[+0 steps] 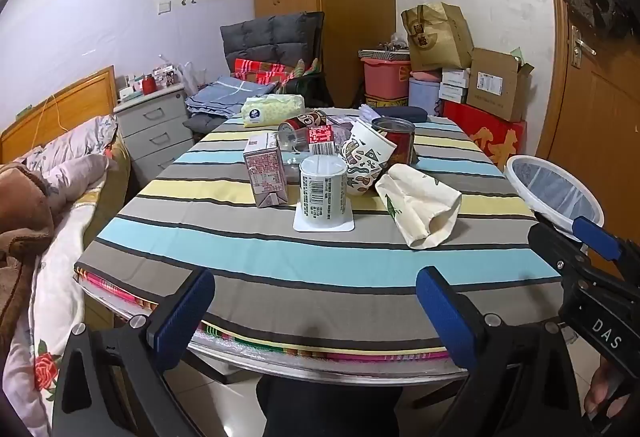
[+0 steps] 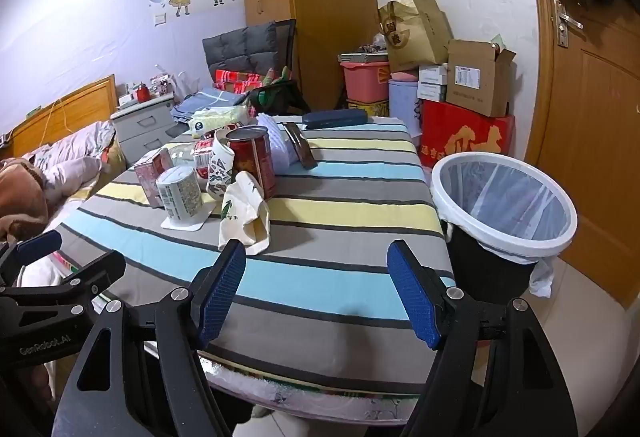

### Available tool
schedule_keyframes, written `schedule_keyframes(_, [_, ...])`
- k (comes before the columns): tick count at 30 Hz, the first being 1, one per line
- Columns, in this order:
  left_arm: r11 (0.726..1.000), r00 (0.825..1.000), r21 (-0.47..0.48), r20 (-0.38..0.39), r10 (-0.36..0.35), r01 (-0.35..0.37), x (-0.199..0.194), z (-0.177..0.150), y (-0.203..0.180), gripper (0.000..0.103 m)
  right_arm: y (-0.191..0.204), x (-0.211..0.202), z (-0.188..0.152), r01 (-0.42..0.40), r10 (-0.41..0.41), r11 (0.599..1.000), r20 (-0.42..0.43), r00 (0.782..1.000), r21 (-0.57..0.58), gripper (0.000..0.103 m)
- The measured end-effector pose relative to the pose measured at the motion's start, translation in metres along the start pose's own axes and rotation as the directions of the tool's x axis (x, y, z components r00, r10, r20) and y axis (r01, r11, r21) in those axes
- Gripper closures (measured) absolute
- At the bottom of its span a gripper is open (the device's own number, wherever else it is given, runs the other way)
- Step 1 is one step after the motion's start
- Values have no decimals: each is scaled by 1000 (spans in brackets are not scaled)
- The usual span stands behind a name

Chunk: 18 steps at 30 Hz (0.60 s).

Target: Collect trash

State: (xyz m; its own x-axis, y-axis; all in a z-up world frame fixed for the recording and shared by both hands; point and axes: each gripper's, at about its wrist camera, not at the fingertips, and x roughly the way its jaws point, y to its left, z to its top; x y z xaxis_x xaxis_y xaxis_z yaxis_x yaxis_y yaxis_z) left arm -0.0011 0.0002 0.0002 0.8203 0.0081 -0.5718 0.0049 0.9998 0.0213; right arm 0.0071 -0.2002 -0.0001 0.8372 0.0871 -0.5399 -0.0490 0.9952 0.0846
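Both the left gripper (image 1: 316,307) and the right gripper (image 2: 318,291) stand wide and hold nothing, above the near edge of the striped table (image 2: 320,277). The trash, among it a white cup (image 1: 323,189), a pink carton (image 1: 266,173), a red can (image 2: 252,157) and a crumpled paper bag (image 1: 420,209), lies at the table's middle. The lined bin (image 2: 504,193) stands beside the table's right edge.

Striped matt cloth covers the bench (image 1: 320,261); a glossy metal can (image 2: 252,161) (red label), a paper cup (image 1: 324,189) and creased paper wrapper (image 1: 420,209) rest on it.
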Motion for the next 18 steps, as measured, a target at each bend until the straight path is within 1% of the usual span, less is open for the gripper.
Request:
schedule_keyframes(9, [1000, 1000, 7, -3, -2, 2, -3, -1, -2, 1, 0, 0, 1, -10, 10, 1000, 0, 1000, -8, 28])
schedule_keyframes(10, [1000, 1000, 6, -5, -1, 1, -3, 1, -5, 1, 3, -7, -2, -3, 3, 1000, 5, 1000, -13, 28])
schedule_keyframes(12, [1000, 1000, 11, -12, 2, -2, 0, 2, -8, 1, 0, -5, -1, 0, 0, 1000, 5, 1000, -15, 28])
schedule_keyframes(14, [1000, 1000, 12, -11, 2, -1, 0, 2, -5, 1, -4, 0, 1, -4, 4, 1000, 3, 1000, -15, 28])
schedule_keyframes(15, [1000, 1000, 14, -12, 2, -2, 1, 2, -7, 1, 2, -4, -1, 1, -1, 1000, 10, 1000, -17, 28])
schedule_keyframes(18, [1000, 1000, 6, -12, -7, 7, 0, 3, -3, 1, 3, -4, -1, 4, -4, 1000, 10, 1000, -18, 28])
